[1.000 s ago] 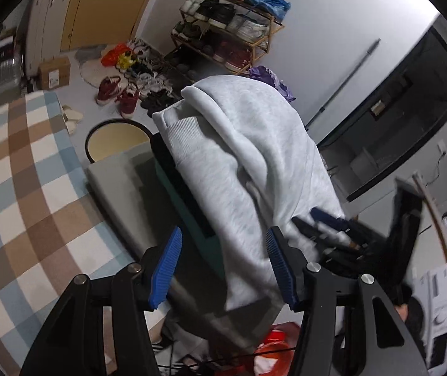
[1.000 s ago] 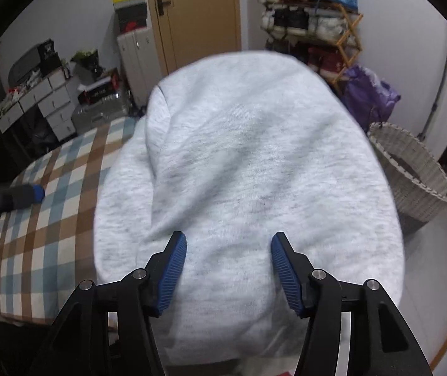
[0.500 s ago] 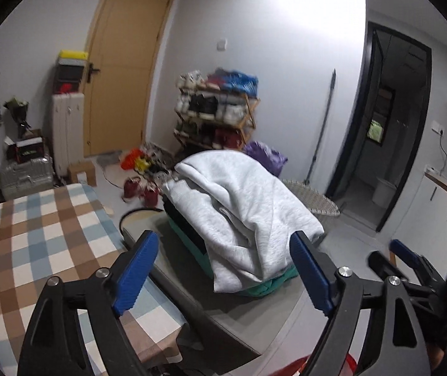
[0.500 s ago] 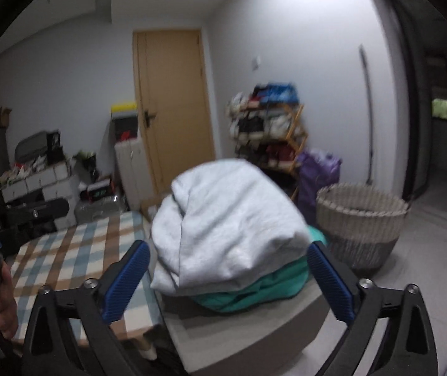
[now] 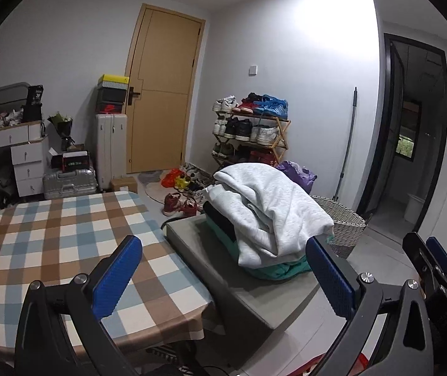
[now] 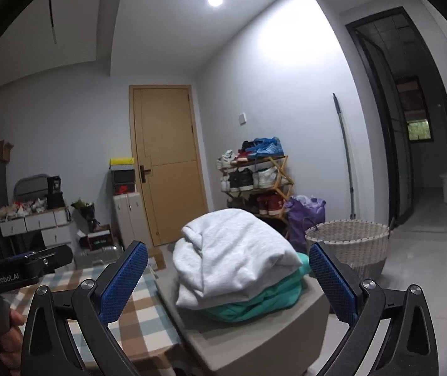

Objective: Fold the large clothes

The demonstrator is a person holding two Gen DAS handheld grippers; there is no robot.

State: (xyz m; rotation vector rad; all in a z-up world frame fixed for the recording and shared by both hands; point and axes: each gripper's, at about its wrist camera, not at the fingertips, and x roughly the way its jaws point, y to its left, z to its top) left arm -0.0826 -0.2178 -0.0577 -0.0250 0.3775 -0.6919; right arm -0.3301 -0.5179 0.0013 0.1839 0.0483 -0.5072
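Note:
A folded light grey sweatshirt (image 5: 270, 210) lies on top of a stack, over a teal garment (image 5: 279, 269) and a dark one, on a grey ottoman (image 5: 223, 269). The sweatshirt also shows in the right wrist view (image 6: 236, 257), over the teal garment (image 6: 254, 304). My left gripper (image 5: 223, 279) is open and empty, held back from the stack. My right gripper (image 6: 226, 282) is open and empty, also back from the stack. The right gripper's body shows at the far right of the left wrist view (image 5: 439, 275).
A table with a checked cloth (image 5: 60, 238) stands left of the ottoman. A woven laundry basket (image 6: 348, 247) sits on the floor to the right. A shoe rack (image 5: 251, 131), a purple bag (image 6: 304, 216), a door (image 5: 160, 94) and suitcases are behind.
Both grippers have opened wide and pulled back and up from the grey sweatshirt, which now rests on the stack. The views have widened to show the room.

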